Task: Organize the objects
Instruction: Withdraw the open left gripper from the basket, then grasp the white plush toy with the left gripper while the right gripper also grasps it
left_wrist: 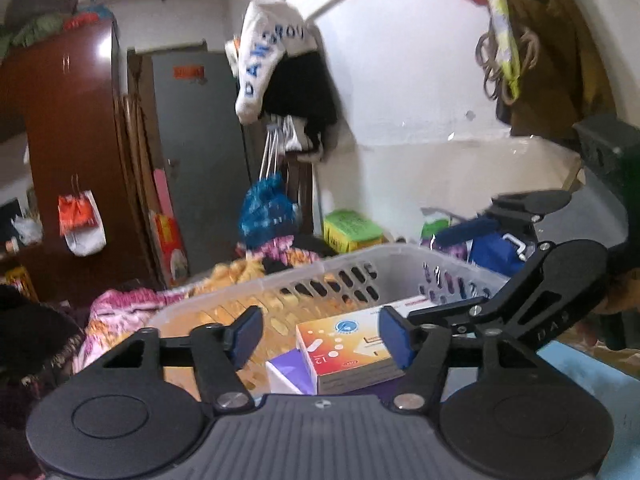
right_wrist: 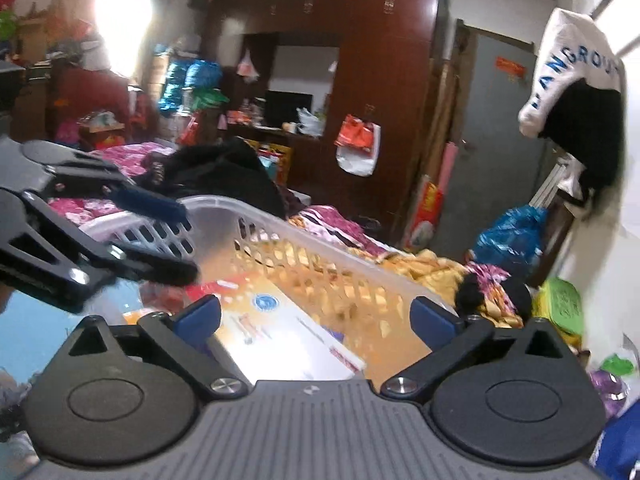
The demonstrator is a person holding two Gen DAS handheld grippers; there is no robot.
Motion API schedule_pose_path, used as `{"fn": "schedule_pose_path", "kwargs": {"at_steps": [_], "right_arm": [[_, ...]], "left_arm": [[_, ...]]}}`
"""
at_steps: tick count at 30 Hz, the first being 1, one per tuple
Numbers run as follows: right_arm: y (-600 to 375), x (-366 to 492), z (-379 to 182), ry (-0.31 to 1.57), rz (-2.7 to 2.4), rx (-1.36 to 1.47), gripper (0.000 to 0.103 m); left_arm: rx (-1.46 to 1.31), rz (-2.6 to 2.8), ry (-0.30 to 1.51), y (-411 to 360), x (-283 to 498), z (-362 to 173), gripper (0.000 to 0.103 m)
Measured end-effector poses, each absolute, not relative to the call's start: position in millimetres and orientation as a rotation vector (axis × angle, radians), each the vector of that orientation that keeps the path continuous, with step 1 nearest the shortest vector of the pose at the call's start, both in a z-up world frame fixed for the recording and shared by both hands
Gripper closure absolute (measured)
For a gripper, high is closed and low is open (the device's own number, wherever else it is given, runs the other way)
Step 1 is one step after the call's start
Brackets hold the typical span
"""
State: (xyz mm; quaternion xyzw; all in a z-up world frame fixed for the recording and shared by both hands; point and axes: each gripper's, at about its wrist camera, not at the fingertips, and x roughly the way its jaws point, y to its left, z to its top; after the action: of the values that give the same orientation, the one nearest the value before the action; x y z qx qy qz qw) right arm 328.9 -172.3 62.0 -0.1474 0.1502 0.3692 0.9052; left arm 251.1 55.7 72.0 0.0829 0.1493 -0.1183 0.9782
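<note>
Hidden or unclear: the print on the boxes is blurred, and the lower part of the white basket (left_wrist: pixel 328 276) is cut off by the gripper bodies. Surroundings: basket on a bed with a pink and yellow floral cover (right_wrist: pixel 424 264); brown wardrobe (right_wrist: pixel 384 80) and grey door (left_wrist: pixel 200 152) beyond the basket; white printed garment (left_wrist: pixel 268 52) hanging above it. Task items: orange-and-white box (left_wrist: pixel 344 344) inside the basket, stacked on others, a purple-and-white box (left_wrist: pixel 288 372) beside it. Left gripper (left_wrist: pixel 320 336): fingers apart, over the basket, straddling the orange box, pads not pressing. Right gripper (right_wrist: pixel 316 316): fingers wide, nothing held, above a white box (right_wrist: pixel 280 336) in the basket.
</note>
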Motion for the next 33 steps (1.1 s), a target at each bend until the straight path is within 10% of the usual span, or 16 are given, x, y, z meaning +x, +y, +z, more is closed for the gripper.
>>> {"fn": "schedule_pose_path", "kwargs": {"at_steps": [7,25,33], "right_arm": [[-216,285,71,0.287,0.72,-0.157,0.0],[-176,202,-3,0.367,0.888,-0.149,0.0],[-153,205,-16,0.442,0.959,-0.174,0.021]], "left_arm": [[0.055,-0.277,0.13,80,165,82,0.006],[-0.099,-0.26,0.272,95,81,-1,0.006],[-0.105,-0.305,0.336,109,81,-23,0.011]]}}
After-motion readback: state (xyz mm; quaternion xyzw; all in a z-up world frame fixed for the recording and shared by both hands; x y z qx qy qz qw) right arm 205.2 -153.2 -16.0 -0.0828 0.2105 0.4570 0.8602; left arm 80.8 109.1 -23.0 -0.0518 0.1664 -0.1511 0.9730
